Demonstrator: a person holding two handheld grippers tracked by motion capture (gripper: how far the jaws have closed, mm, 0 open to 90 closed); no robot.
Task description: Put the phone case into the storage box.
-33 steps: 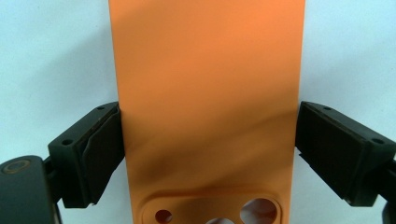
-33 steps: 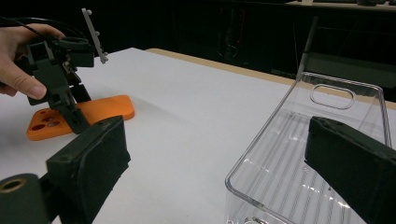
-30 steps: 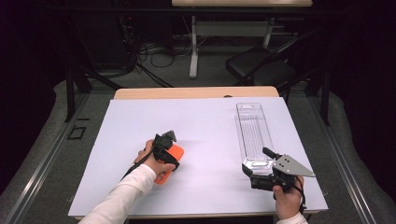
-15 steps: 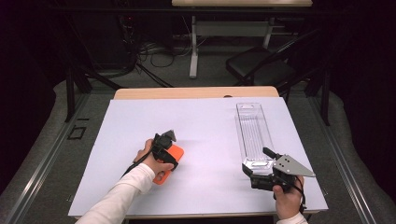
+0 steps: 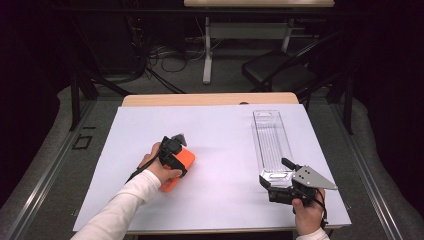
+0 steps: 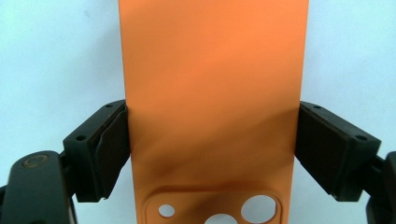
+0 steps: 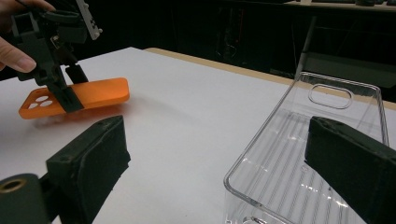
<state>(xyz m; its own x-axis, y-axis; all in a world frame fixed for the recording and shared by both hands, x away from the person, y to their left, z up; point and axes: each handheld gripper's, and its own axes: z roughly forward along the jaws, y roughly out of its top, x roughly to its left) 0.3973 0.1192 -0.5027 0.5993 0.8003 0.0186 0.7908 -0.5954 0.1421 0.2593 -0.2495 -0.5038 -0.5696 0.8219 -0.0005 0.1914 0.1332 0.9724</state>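
An orange phone case (image 5: 184, 161) lies left of centre on the white sheet, its camera cutouts toward the person. My left gripper (image 5: 172, 156) points down on it and is shut on its two long edges; both pads meet the case (image 6: 212, 70) in the left gripper view. In the right gripper view the case (image 7: 93, 95) hangs a little above its shadow, held by the left gripper (image 7: 74, 88). My right gripper (image 5: 276, 176) stands open at the near end of a clear plastic tray (image 5: 270, 140), its jaws wide apart around the tray's near corner (image 7: 261, 154).
The white sheet (image 5: 220, 130) covers most of the wooden table (image 5: 210, 99). Beyond the table's far edge are a dark floor, cables, a desk leg and a black chair (image 5: 280, 75).
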